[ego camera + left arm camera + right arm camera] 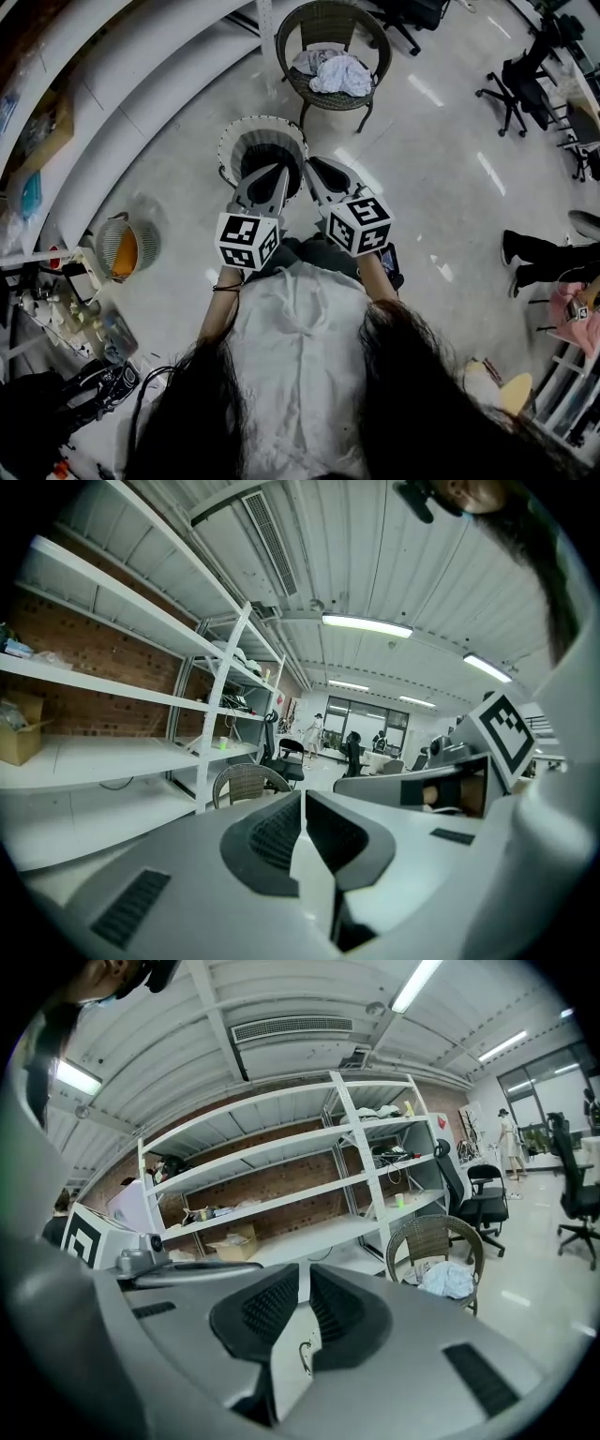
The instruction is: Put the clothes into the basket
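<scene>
A pile of pale clothes (337,73) lies on the seat of a round wicker chair (367,71) at the top of the head view. Between me and the chair stands a white-rimmed basket (246,127) with a dark inside. My left gripper (278,174) and right gripper (312,169) are held side by side just above the basket's near rim, both shut with nothing between their jaws. The right gripper view shows its jaws (305,1288) together, with the chair (412,1237) and clothes (448,1279) beyond. In the left gripper view the shut gripper (302,803) points towards the chair (246,782).
Long white shelves (112,112) run along the left. A small wicker basket with an orange lining (124,249) sits on the floor beside them. Office chairs (520,89) stand at the far right, and a seated person's legs (544,258) reach in from the right edge.
</scene>
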Motion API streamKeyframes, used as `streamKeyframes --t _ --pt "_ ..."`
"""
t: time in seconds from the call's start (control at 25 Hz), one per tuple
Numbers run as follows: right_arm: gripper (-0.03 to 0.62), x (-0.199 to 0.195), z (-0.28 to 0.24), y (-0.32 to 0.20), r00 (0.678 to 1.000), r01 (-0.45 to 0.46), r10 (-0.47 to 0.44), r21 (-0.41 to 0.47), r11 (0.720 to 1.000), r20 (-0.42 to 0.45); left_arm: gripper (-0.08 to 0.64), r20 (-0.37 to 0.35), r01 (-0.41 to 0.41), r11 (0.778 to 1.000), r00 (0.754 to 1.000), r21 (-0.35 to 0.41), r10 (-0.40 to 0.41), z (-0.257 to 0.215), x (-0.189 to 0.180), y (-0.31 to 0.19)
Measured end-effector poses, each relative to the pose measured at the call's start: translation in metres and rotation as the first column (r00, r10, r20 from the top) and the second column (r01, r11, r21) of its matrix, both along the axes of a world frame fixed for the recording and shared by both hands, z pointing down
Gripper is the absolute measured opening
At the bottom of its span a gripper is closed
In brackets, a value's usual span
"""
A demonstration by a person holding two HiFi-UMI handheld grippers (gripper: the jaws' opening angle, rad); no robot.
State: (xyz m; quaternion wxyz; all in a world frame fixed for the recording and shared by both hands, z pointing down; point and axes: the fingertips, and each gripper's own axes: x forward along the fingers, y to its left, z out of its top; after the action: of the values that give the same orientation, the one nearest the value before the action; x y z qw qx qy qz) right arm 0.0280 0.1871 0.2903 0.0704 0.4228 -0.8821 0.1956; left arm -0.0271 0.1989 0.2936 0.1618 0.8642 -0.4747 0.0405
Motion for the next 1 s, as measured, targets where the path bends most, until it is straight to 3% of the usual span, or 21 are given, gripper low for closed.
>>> streamKeyframes --t 0.4,1.0 --pt "0.049 -0.014 0.012 -0.015 1.000 -0.018 0.017 -0.032 0.999 -0.007 0.029 0.009 -0.013 1.000 1.000 -0.016 0.013 0.010 -0.019 -0.019" --pt "0.049 0.017 0.030 -0.083 0.999 -0.022 0.020 -0.065 0.998 -0.027 0.029 -0.039 0.022 0.998 0.999 -0.064 -0.024 0.028 -0.004 -0.084"
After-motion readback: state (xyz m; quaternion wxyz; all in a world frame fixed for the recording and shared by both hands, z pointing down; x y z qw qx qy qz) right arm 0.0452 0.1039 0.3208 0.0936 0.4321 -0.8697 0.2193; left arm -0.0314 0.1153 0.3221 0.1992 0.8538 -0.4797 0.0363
